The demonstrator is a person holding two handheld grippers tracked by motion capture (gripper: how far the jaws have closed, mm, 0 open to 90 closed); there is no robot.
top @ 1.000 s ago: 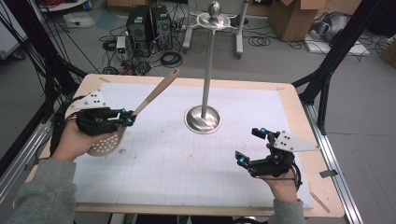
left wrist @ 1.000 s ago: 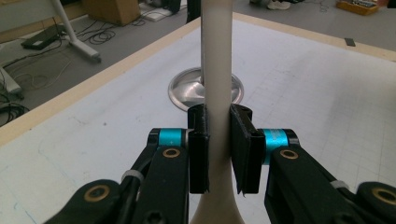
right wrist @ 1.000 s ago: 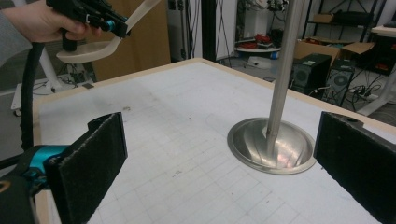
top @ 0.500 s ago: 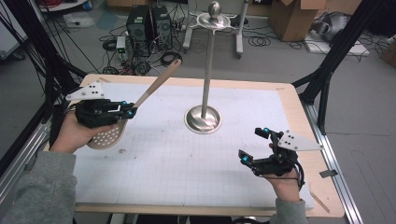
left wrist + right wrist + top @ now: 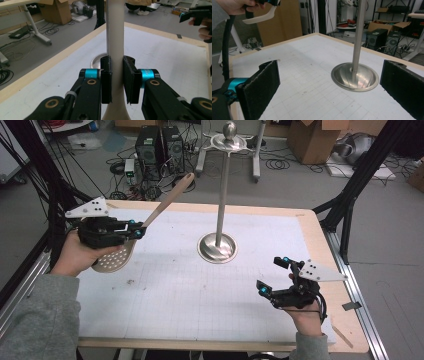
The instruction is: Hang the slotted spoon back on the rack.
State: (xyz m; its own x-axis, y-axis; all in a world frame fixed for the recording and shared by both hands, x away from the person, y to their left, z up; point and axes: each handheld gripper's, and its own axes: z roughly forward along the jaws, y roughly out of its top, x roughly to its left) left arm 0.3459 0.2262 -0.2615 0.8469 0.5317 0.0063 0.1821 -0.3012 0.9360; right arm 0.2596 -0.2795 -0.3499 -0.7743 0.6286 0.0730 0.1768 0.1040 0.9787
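Note:
A perforated spoon with a long beige handle [image 5: 166,204] and a pale round bowl [image 5: 115,260] is lifted off the table at the left, its handle slanting up and away. My left gripper [image 5: 137,231] is shut on the handle near the bowl. In the left gripper view both pads press the handle [image 5: 115,32] from either side, with the left gripper [image 5: 117,72] centred on it. My right gripper [image 5: 271,274] hovers open near the front right of the table. In the right gripper view the right gripper [image 5: 329,87] has nothing between its wide-set pads.
A tall metal stand [image 5: 220,200] with a round dished base [image 5: 205,251] rises mid-table, its pole [image 5: 358,37] ahead of the right gripper. A white gridded mat [image 5: 200,300] covers the wooden table. Black frame posts flank it; computers, cables and boxes lie on the floor behind.
My left hand has raised the spoon a little, and its bowl now hangs higher above the mat. The right gripper has stayed where it was.

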